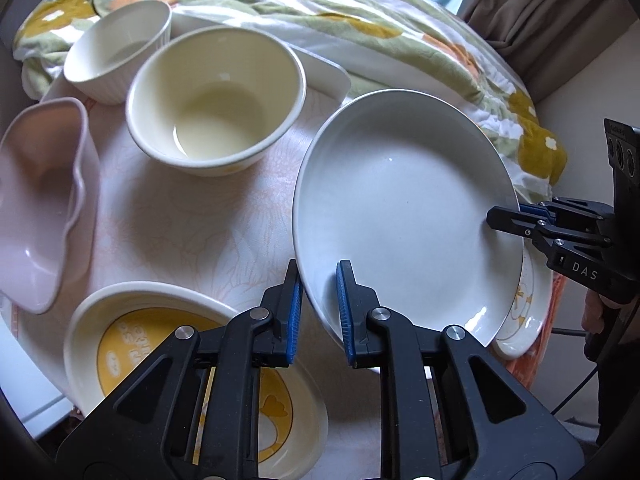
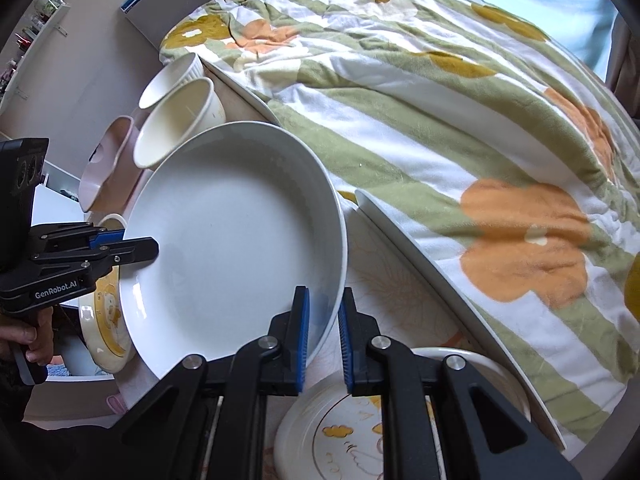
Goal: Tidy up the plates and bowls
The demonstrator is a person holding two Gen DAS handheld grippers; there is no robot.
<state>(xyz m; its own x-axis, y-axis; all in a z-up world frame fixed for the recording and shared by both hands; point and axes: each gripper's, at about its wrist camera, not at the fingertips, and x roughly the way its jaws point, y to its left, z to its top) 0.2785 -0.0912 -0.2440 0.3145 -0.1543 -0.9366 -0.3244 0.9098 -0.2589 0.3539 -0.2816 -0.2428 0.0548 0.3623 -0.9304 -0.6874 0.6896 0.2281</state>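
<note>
I have the white plate (image 1: 404, 216) held tilted above the patterned table (image 1: 192, 224), gripped from two sides. My left gripper (image 1: 318, 308) straddles the near rim, one blue pad on the inside face and one outside; the pads sit close to the rim, though I cannot tell that both press firmly. My right gripper (image 2: 323, 332) is closed on the opposite rim in the same way, with the rim between its pads, and in the left wrist view it shows at the plate's right edge (image 1: 520, 220). Under the plate's lower right edge lies a cream plate with yellow flower print (image 1: 524, 304), partly covered, so that side is tight. To the left, the table shows a bare patch between the white plate and the other dishes. Beyond that patch stands a cream bowl (image 1: 216, 100), with a ribbed white bowl (image 1: 116, 48) just behind it, the two nearly touching. A wavy pink bowl (image 1: 40, 200) sits at the left edge, and a yellow-centred dish (image 1: 192, 380) lies close under my left gripper's arm. A flowered quilt (image 2: 460, 120) crowds the table's far edge, right behind the bowls, leaving little margin there.
</note>
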